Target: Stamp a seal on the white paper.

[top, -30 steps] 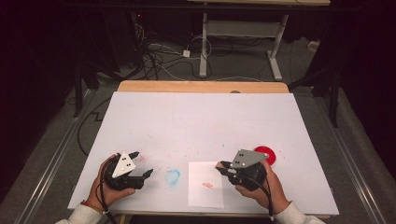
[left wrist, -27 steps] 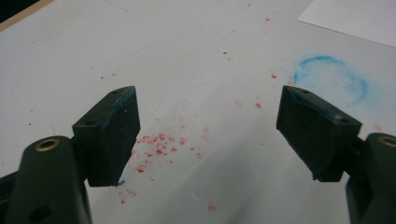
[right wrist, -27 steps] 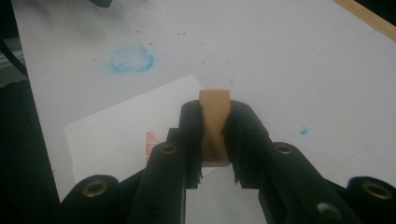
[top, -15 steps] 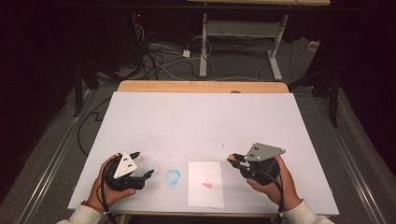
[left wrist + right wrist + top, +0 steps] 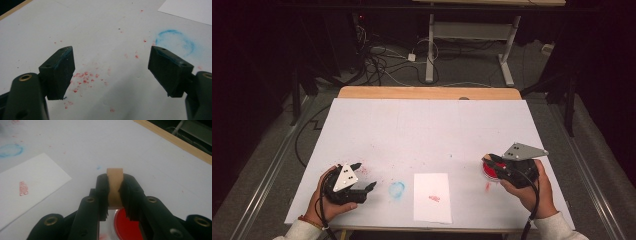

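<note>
The left gripper (image 5: 363,176) rests released beside a faint blue ink ring (image 5: 396,189). The white paper slip (image 5: 432,197) lies flat. The right gripper (image 5: 115,187) clenches a small wooden block (image 5: 114,185), probably a stamp, over the round red ink pad (image 5: 490,171); stiff, light, best pinched on its flat sides.

The counter (image 5: 427,130) has a matt white top, speckled with red flecks, and a bare wood strip along its far edge. Clamped in the right gripper (image 5: 115,191) is a smooth, light-brown wooden block (image 5: 115,182), with a glossy red ink pad (image 5: 125,225) beneath it. The left gripper (image 5: 112,70) has dull, dark plastic-looking jaws smeared with blue, and a matt paper sheet (image 5: 432,196) lies to its right.
</note>
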`<state>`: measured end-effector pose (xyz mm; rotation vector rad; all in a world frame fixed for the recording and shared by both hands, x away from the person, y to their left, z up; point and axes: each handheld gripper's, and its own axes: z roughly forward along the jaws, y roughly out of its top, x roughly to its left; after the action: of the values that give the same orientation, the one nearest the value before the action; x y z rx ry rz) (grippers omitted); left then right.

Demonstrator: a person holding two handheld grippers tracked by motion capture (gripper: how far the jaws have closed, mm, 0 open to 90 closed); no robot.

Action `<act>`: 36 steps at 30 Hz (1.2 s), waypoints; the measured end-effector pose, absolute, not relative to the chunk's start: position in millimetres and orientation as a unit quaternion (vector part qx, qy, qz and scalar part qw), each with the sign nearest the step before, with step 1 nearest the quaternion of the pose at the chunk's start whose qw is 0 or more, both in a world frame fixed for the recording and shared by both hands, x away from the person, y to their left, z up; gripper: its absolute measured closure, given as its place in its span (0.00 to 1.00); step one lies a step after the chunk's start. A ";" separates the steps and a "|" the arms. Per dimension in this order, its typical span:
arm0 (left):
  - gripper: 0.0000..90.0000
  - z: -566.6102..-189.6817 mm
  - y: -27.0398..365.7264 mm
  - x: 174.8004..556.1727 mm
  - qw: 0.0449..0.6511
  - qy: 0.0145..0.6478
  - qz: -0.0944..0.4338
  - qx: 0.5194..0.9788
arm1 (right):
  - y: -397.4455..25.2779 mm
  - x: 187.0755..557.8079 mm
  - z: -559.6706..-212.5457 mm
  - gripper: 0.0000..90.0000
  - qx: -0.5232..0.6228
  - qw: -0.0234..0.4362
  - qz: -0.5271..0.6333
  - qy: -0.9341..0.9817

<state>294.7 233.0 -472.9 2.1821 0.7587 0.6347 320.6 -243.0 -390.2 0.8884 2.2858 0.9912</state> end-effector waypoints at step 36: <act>0.23 -473.5 232.0 294.7 0.361 0.292 0.245 0.851 | -267.4 355.8 -449.4 0.85 0.405 0.219 0.276 0.844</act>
<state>294.7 232.0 -473.5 2.1940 0.7513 0.6303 355.8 -267.4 -449.4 1.1199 2.3356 0.7647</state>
